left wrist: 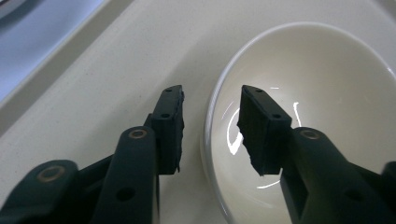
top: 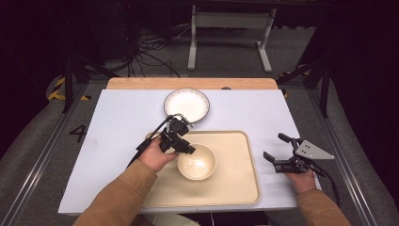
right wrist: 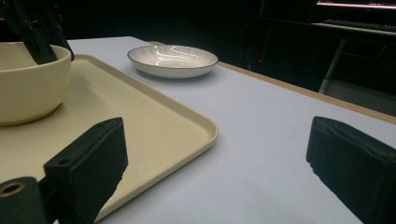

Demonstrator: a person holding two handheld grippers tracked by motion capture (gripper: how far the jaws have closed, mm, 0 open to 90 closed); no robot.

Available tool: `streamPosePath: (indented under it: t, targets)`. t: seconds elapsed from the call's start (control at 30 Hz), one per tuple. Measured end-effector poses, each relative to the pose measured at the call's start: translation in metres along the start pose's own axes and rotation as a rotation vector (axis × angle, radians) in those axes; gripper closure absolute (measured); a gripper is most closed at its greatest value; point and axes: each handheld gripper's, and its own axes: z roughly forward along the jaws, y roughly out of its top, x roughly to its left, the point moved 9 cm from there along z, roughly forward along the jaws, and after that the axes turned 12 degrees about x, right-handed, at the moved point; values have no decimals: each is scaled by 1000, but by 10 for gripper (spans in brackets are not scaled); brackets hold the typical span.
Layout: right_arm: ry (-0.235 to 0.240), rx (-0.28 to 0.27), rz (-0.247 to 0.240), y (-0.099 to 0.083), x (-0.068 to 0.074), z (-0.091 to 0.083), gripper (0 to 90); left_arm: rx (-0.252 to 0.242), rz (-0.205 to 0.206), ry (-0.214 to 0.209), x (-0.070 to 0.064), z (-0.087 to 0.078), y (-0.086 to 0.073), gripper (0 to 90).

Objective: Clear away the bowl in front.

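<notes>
White tabletop (top: 122,117) under everything, with my right gripper (top: 278,149) spread wide beside the beige plastic tray (top: 235,188). On that tray, my left gripper (left wrist: 212,121) straddles the cream ceramic bowl's (top: 196,162) rim, jaws apart. Farther back sits a dark-rimmed white plate (top: 187,104).

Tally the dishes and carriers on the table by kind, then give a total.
Cream round bowl on the tray: 1
White plate with a dark ribbed rim on the table: 1
Cream rectangular plastic tray: 1
Total: 3
</notes>
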Motion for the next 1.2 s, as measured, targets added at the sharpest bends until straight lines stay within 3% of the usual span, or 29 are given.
streamPosePath:
  t: [0.23, 0.33, 0.57, 0.8, 1.07, 1.2]
  targets:
    - [0, 1, 0, 0, 0, 0, 55, -64, 20, 3, -7, -13, -1, 555]
    - [2, 2, 1, 0, 0, 0, 55, -120, 49, 12, -10, -24, -3, 554]
    - [5, 0, 0, 0, 0, 0, 54, -190, 32, 7, -13, -40, -15, 545]
    - [6, 1, 0, 0, 0, 0, 54, -241, 38, 31, -11, -52, -29, 525]
    - [4, -3, -1, 0, 0, 0, 54, -355, 11, 39, -1, -67, -51, 492]
    - [5, -3, 0, 0, 0, 0, 53, -386, 13, 62, 4, -70, -58, 470]
